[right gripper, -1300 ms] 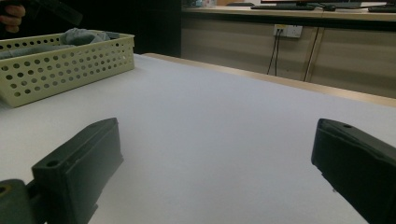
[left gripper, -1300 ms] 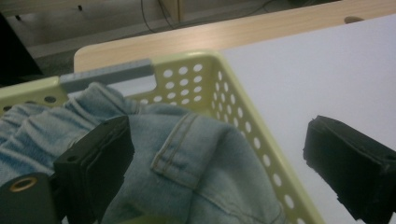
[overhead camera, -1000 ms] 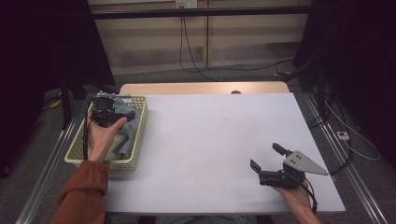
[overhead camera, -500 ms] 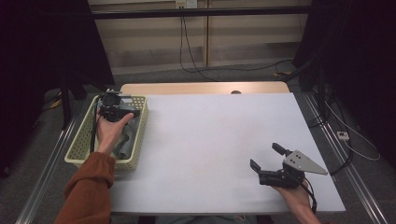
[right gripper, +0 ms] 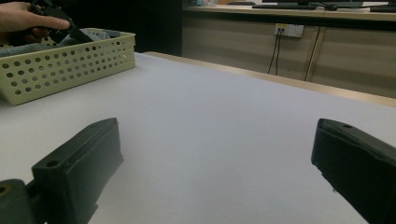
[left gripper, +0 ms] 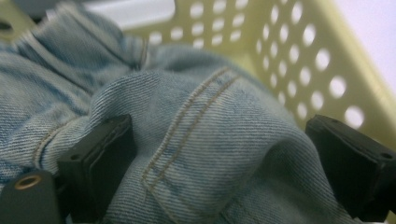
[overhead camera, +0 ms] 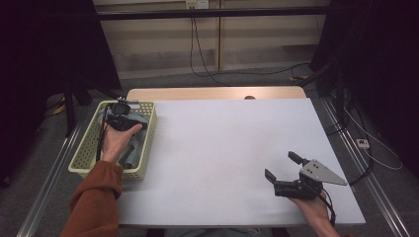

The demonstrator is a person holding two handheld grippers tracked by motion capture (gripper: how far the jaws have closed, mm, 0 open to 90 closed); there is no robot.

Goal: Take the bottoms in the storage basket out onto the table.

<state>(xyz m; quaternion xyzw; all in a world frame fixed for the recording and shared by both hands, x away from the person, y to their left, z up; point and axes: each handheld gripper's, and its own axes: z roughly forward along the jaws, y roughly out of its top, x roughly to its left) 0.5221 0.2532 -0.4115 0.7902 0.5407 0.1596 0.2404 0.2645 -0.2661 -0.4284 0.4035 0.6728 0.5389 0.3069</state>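
Observation:
A pale yellow perforated basket (overhead camera: pixel 146 148) sits at the table's left edge, holding light blue denim jeans (overhead camera: pixel 131 154). My left gripper (overhead camera: pixel 120 117) is down inside the basket, held by a hand with an orange sleeve. In the left gripper view its jaws stand wide apart, open, with a fold of the jeans (left gripper: pixel 205 140) bulging between them, the basket wall (left gripper: pixel 299 56) behind. My right gripper (overhead camera: pixel 281 170) rests open near the table's front right, nothing between its jaws. The basket (right gripper: pixel 65 65) appears far left in the right gripper view.
The white table (overhead camera: pixel 232 143) has a wooden strip (overhead camera: pixel 212 93) along its far edge. Cables hang on the wall behind. Metal rails run along both sides of the table. Dark curtains stand left and right.
The left hand and gripper have moved farther into the basket, toward its far end and down onto the jeans. The right gripper has stayed in place.

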